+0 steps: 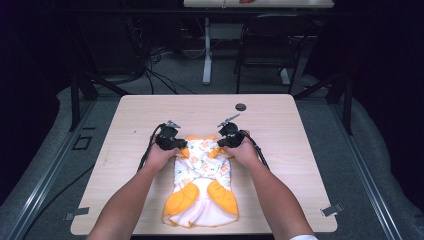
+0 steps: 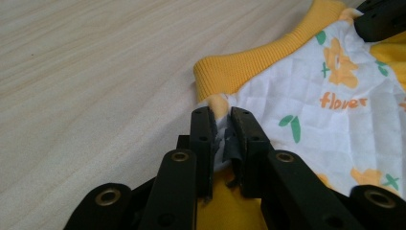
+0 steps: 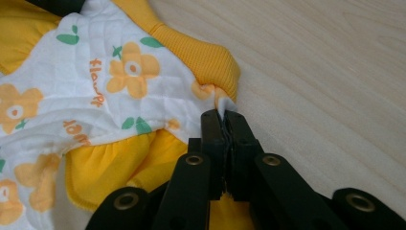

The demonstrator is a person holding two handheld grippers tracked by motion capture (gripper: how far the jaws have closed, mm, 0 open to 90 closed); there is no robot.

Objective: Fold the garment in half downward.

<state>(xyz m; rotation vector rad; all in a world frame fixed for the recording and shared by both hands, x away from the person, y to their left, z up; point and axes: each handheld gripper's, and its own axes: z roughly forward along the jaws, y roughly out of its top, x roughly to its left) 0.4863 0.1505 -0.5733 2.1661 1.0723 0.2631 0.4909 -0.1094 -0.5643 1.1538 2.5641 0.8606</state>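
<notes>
Small white quilted garment with orange flowers and yellow ribbed trim lying flat at near centre of pale wooden counter, left gripper clenched on its far-left corner, right gripper clenched on its far-right corner, bare counter all around, small dark disc toward far edge.

From the high view, my hands cover the near parts of the left gripper and right gripper, so I cannot make out their jaws there. The small white quilted garment with orange flowers and yellow ribbed trim has its shoulders tucked under those grippers. In the left gripper view, the garment runs off the frame toward three o'clock. In the right gripper view, it is cut off toward nine o'clock. A small dark round object on the light wooden table is too small to identify.
</notes>
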